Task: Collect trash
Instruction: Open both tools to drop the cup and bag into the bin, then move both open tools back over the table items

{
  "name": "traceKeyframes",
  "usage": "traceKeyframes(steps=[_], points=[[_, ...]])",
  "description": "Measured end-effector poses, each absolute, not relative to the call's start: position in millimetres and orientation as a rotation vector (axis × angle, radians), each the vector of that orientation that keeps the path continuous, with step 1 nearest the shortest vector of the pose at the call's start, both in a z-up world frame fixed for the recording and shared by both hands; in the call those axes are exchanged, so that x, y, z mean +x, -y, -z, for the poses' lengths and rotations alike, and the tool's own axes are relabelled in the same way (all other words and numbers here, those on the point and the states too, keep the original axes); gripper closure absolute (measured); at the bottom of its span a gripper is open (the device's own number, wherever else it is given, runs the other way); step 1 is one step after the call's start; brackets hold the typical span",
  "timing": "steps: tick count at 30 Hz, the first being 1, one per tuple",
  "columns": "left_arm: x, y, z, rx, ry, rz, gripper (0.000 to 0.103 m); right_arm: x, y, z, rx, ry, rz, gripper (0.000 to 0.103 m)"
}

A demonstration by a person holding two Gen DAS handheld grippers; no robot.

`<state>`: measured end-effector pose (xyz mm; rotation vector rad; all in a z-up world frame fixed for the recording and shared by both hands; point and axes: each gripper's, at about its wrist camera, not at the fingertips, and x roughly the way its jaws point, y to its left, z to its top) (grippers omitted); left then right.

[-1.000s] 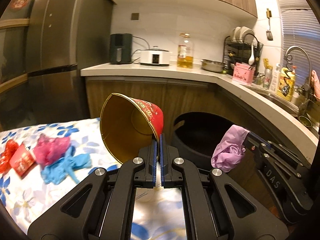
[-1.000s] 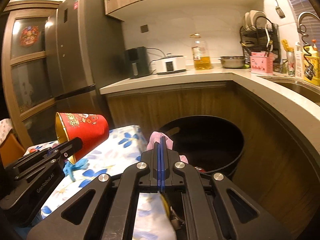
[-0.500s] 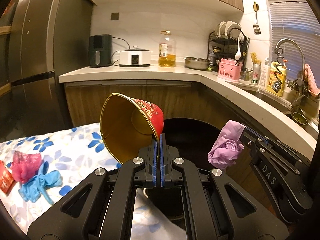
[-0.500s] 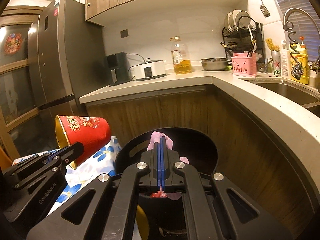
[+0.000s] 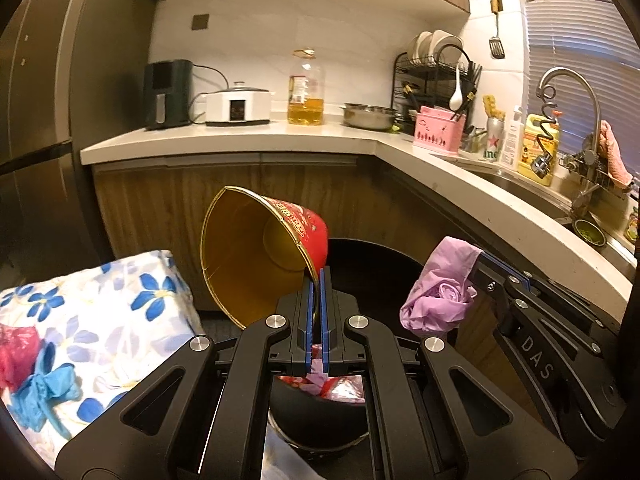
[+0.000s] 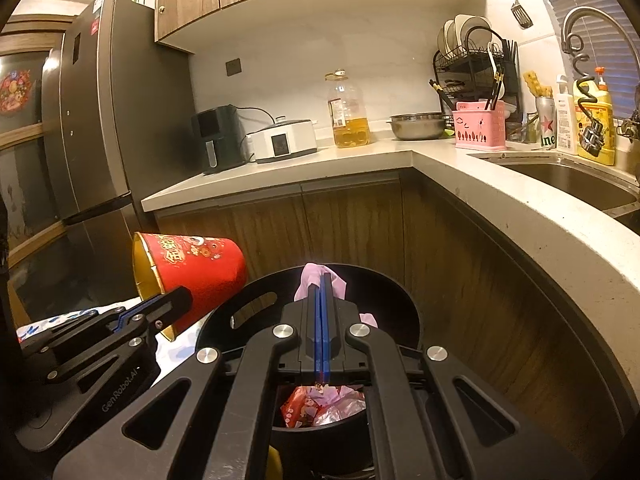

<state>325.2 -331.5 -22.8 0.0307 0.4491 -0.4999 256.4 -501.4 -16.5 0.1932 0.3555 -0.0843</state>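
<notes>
Both loads are over the bin now! Nearest, the left gripper (image 5: 317, 280) has its fingers clamped on the rim of the red paper bucket (image 5: 264, 256), tipped on its side, while the right gripper (image 6: 322, 286) pinches a crumpled purple glove (image 5: 440, 292). A second ago the flowered tabletop (image 5: 120, 300) filled the foreground; now the black trash bin (image 6: 400, 320) sits directly below, wrappers already inside. Release looks imminent. A blue glove (image 5: 40, 392) and pink bag (image 5: 16, 348) wait behind.

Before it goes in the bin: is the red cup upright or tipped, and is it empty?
Tipped on its side, empty: the red cup shows a bare gold interior, its rim clamped in the left gripper.
</notes>
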Motion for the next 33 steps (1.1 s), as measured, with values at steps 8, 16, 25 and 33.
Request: traceKeyframes(steps=[8,16,25,33], points=[[328,341,31,0.058,-0.447,0.517,0.099,265,506,22,0.207,-0.373,0.086,0.101],[327,332,32,0.043,-0.433,0.509,0.049,266,511,26,0.224,-0.392,0.100,0.087],[325,293,36,-0.028,-0.460,0.412,0.030,267,510,26,0.216,-0.401,0.114,0.056],[303,233,40,-0.106,-0.457,0.278,0.016,260,502,30,0.208,-0.416,0.126,0.043]])
